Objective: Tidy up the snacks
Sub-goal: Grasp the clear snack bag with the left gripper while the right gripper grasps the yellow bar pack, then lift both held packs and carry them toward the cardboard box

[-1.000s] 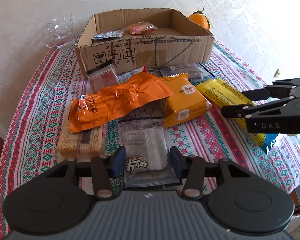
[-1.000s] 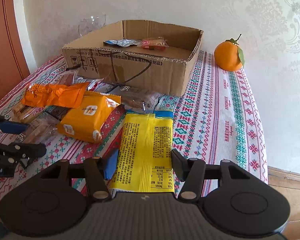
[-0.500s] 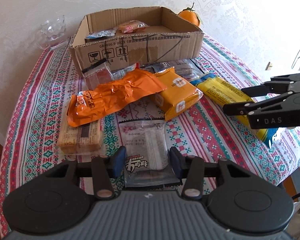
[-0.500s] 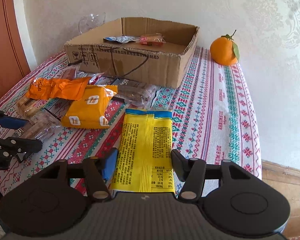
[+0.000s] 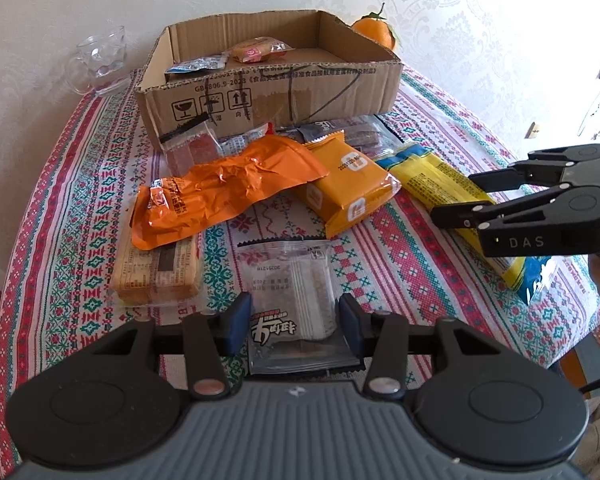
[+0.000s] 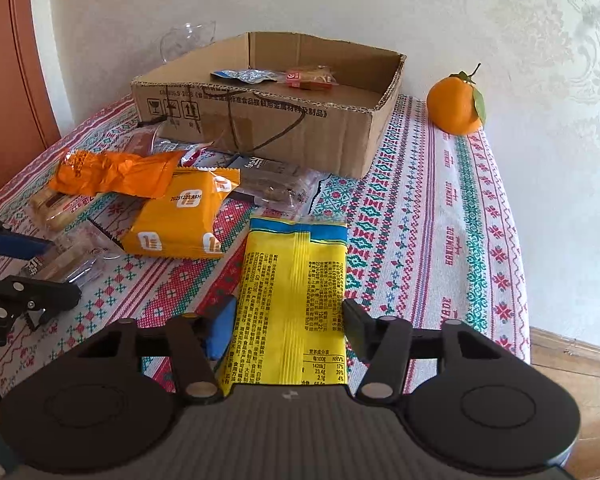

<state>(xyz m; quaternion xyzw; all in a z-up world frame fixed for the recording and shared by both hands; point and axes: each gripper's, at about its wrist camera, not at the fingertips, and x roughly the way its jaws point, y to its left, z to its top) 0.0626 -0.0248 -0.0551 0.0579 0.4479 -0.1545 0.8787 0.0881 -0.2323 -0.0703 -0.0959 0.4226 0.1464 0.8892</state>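
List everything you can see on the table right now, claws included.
box: 1, brown cardboard, back of table
small packets: 2, blue-silver and pink-orange, inside box
fruit: 1, orange, right of box
glass: 1, clear, left of box
orange packet: 1, crumpled, lying over cracker pack
cracker pack: 1, tan, left side
amber pack: 1, mid-table
red-filled packet: 1, clear, against box front
dark packets: count unclear, before box
tablecloth: 1, patterned red-green-white
left claw: shut on clear packet
right claw: closing, yellow packet between jaws
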